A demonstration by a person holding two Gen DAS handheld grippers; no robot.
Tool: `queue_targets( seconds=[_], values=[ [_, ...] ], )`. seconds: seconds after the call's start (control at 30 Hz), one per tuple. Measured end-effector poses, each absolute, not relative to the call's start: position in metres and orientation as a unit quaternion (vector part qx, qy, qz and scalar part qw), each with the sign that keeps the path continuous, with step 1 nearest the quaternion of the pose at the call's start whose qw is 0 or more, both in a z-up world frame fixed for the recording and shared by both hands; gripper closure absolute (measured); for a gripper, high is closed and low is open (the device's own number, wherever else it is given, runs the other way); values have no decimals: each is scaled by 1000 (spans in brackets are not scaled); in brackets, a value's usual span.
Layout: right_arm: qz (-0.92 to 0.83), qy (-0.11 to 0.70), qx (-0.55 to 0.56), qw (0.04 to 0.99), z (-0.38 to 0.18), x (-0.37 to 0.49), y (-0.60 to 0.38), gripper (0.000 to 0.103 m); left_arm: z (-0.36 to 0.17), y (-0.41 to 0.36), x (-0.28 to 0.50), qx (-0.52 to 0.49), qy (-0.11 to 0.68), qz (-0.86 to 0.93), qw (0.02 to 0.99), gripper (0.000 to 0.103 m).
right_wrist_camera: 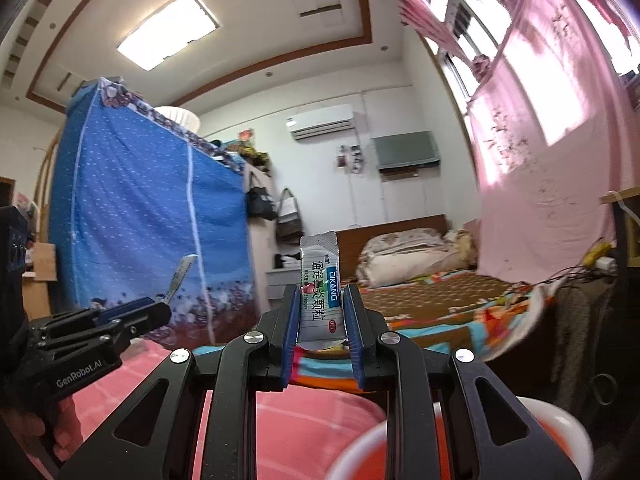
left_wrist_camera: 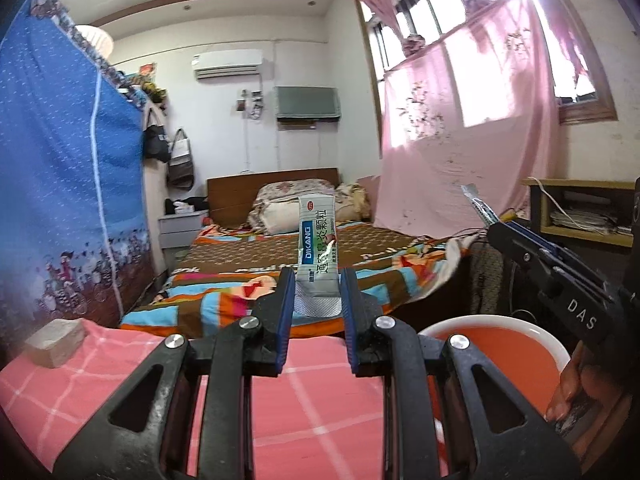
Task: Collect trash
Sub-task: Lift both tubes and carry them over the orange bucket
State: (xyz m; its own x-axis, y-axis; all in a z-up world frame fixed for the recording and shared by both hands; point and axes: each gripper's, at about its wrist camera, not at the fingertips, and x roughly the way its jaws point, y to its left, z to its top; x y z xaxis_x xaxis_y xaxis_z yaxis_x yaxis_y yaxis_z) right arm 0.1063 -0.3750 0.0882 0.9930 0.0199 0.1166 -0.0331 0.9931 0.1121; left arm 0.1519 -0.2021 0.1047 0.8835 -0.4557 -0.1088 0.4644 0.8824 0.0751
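1. Left tool [left_wrist_camera: 316, 292] clenched on a white foil medicine sachet with a blue band [left_wrist_camera: 317, 240], upright.
2. Right tool [right_wrist_camera: 322, 312] likewise grasping a second matching sachet [right_wrist_camera: 321, 292].
3. Carry both level over the white-rimmed orange bin [left_wrist_camera: 500, 344] beside the pink checked worktop [left_wrist_camera: 312, 400]; release inside the rim.

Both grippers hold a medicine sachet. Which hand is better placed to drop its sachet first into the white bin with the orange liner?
Probably the right. In the left wrist view the right gripper holds its sachet beyond the bin; the left gripper and its sachet are over the pink cloth beside it.
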Motion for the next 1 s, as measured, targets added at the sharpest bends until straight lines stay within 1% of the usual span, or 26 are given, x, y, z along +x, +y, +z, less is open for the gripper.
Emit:
queue_targets(
  seconds=[0.2, 0.4, 0.6, 1.0],
  values=[
    [-23, -50, 63, 997, 76, 89, -406, 82, 96, -233, 144, 64, 47, -270, 960, 76],
    [-47, -21, 70, 996, 65, 90, -423, 82, 87, -261, 142, 77, 66, -298, 949, 76],
    [-53, 2, 83, 995, 59, 93, -432, 82, 75, -285, 146, 88, 113, -326, 935, 76],
    [-71, 35, 108, 991, 54, 98, -443, 82, 49, -306, 159, 93, 217, -368, 899, 76]
  ],
)
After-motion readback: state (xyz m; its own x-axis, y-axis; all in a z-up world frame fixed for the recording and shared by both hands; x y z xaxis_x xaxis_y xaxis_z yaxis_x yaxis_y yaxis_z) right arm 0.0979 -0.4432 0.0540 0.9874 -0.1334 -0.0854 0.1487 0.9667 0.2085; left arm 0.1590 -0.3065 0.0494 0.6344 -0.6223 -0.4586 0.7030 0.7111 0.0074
